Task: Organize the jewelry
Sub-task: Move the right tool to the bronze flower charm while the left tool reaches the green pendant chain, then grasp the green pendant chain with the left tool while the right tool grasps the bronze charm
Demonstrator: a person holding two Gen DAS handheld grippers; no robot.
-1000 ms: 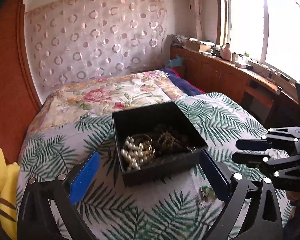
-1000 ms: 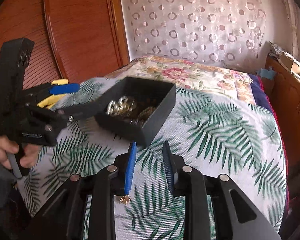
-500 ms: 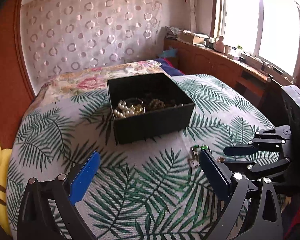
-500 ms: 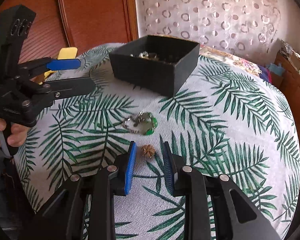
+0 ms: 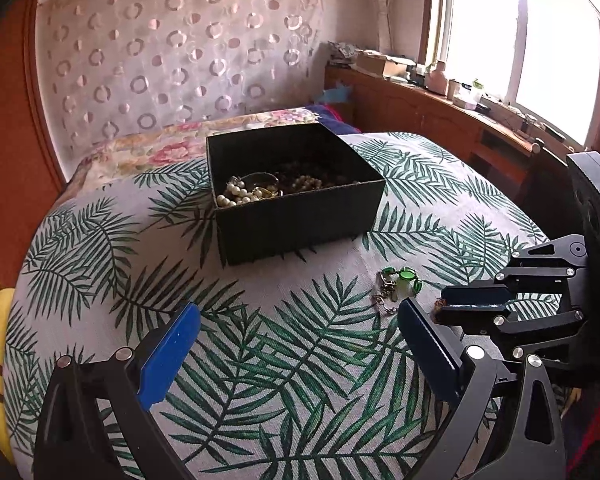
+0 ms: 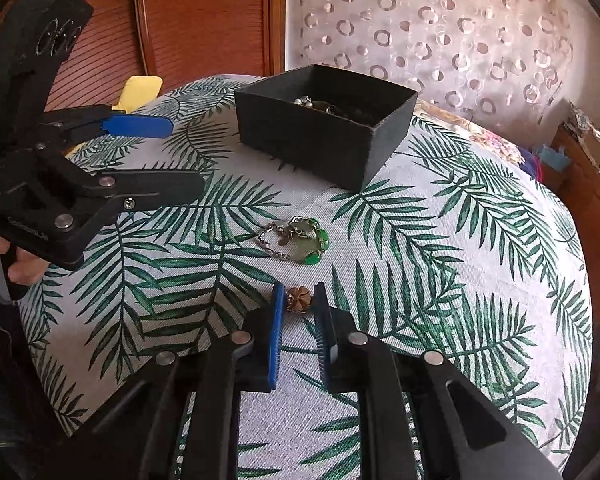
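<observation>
The black box [image 5: 296,184] ahead of both tools already holds pearls and beads. A green bracelet [image 6: 300,240] lies loose on the bed just beyond the right tool [image 6: 298,308], whose jaws have been narrowing around a small brown flower piece [image 6: 299,299], seemingly not yet gripped. The left tool [image 5: 300,344] gapes wide, empty.

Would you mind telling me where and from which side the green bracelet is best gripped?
Grip the green bracelet at its arc of green stones, coming down from above with one finger inside the loop and one outside. It lies flat on the bedspread, so a side approach would likely slide under nothing; the thin chain end looks harder to pinch. The open left gripper is free.
</observation>
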